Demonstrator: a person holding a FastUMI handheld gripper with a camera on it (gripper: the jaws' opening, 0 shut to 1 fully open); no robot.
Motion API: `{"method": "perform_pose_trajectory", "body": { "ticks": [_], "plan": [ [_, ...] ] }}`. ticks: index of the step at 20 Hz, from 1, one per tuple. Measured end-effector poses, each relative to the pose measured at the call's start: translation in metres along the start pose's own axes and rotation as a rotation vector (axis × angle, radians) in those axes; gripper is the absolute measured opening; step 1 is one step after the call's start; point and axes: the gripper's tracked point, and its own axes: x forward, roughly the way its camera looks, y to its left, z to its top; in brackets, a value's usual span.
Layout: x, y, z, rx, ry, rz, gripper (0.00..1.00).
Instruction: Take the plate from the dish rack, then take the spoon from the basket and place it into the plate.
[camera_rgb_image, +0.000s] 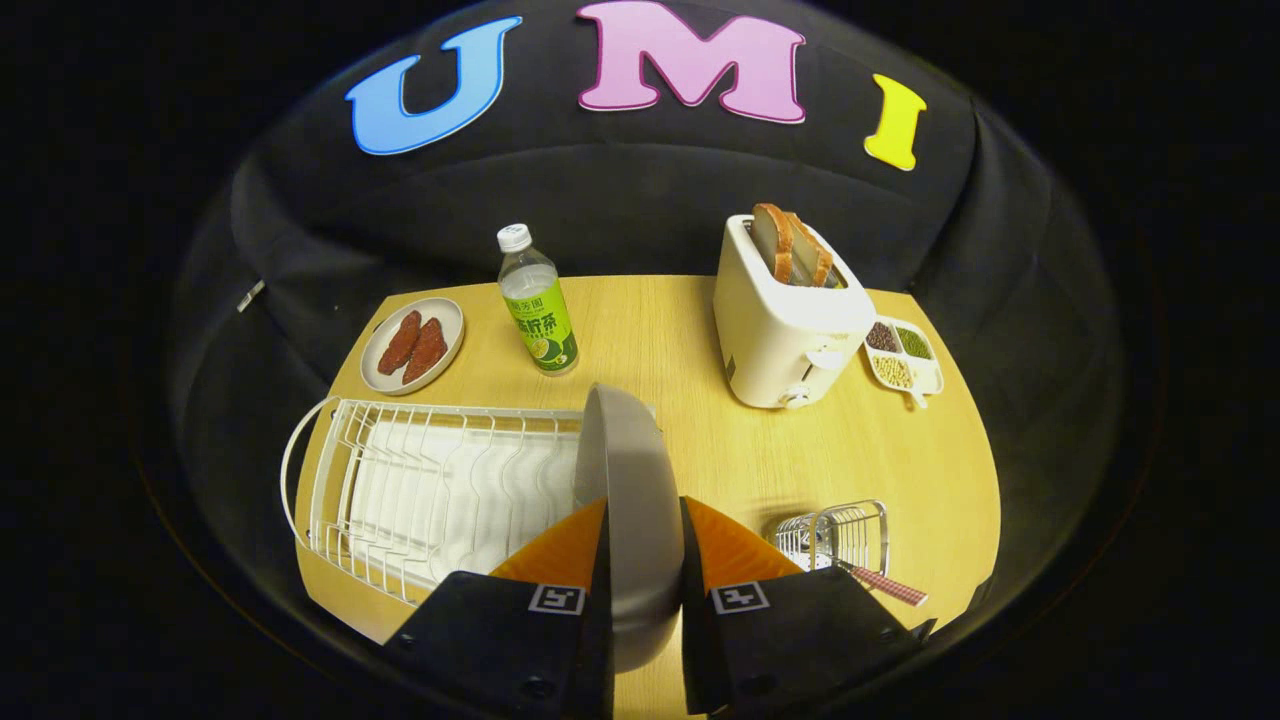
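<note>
One grey plate (630, 500), edge-on, claw-clamped (645, 540).

Gripper (645, 545) closed on plate (625, 470); plate rim is pinched edge-on between both fingers (560, 560), held upright just right of dish rack (420, 490).

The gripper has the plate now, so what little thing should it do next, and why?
Probably carry the plate to the bare wood of the table just ahead and set it down flat. The gripper is shut on the plate, which stands on edge beside the dish rack, already lifted out. The spoon waits in the basket and needs a plate lying ready.
</note>
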Motion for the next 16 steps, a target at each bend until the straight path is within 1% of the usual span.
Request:
{"method": "perform_pose_trajectory", "body": {
  "ticks": [4, 7, 11, 16],
  "plan": [
    [-0.005, -0.003, 0.004, 0.015, 0.009, -0.046, 0.31],
    [-0.008, -0.006, 0.002, -0.007, 0.012, -0.075, 0.31],
    [-0.010, -0.009, 0.004, -0.049, 0.023, -0.118, 0.30],
    [-0.014, 0.001, 0.014, -0.134, -0.016, -0.159, 0.30]
  ]
}}
